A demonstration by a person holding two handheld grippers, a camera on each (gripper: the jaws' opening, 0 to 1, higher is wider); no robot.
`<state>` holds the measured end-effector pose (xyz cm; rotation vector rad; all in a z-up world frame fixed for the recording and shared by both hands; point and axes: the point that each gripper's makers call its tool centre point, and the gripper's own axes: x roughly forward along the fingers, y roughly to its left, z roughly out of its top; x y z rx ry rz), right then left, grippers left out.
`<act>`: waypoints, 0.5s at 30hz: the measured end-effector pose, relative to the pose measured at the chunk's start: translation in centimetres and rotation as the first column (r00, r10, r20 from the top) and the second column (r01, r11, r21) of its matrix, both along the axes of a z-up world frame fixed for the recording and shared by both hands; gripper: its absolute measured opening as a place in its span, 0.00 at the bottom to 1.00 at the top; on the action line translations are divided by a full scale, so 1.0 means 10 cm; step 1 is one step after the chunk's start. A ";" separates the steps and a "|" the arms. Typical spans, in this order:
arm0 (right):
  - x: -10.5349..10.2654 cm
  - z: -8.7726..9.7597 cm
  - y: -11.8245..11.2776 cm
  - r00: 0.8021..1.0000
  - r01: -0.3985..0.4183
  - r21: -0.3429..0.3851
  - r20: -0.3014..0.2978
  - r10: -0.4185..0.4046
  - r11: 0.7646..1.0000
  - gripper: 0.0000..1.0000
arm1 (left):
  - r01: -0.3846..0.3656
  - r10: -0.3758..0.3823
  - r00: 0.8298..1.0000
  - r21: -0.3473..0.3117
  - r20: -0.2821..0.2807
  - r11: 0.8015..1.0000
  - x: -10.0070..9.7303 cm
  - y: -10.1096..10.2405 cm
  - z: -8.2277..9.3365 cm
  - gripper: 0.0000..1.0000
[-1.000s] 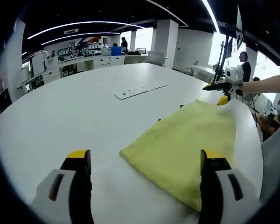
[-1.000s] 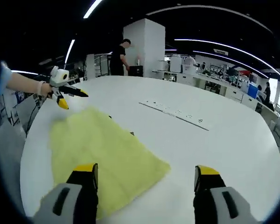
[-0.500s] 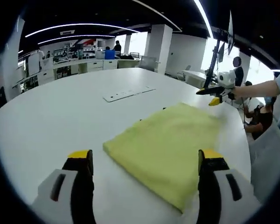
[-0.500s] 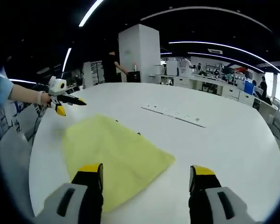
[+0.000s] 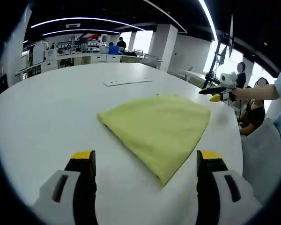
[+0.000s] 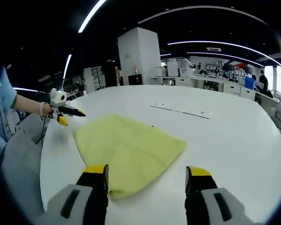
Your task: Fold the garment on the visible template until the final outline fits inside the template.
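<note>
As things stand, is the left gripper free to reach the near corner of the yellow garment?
Probably yes. The left gripper is open, its jaws apart, with bare white table before the yellow garment; the right gripper is off at the far side.

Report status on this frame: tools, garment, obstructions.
Left tool open, empty. Right tool open, empty. Yellow garment folded flat on white table. Nothing obstructing.

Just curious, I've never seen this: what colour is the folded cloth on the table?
The cloth is plain pale yellow-green; the left gripper view shows it best.
</note>
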<state>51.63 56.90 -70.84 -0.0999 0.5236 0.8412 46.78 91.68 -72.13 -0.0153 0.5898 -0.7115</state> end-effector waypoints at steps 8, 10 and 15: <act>-0.18 -0.15 -0.03 0.999 0.014 0.015 -0.047 -0.014 1.000 0.61 | 0.025 -0.026 0.999 -0.009 -0.035 1.000 -0.23 -0.04 -0.07 0.74; -0.26 -0.19 -0.03 0.997 0.023 0.036 -0.068 -0.020 0.999 0.57 | 0.038 -0.039 0.998 -0.017 -0.055 0.999 -0.31 -0.07 -0.13 0.68; -0.45 -0.31 0.02 0.993 0.015 0.058 -0.119 -0.008 0.998 0.46 | 0.031 -0.034 0.996 -0.036 -0.079 0.999 -0.40 -0.12 -0.22 0.62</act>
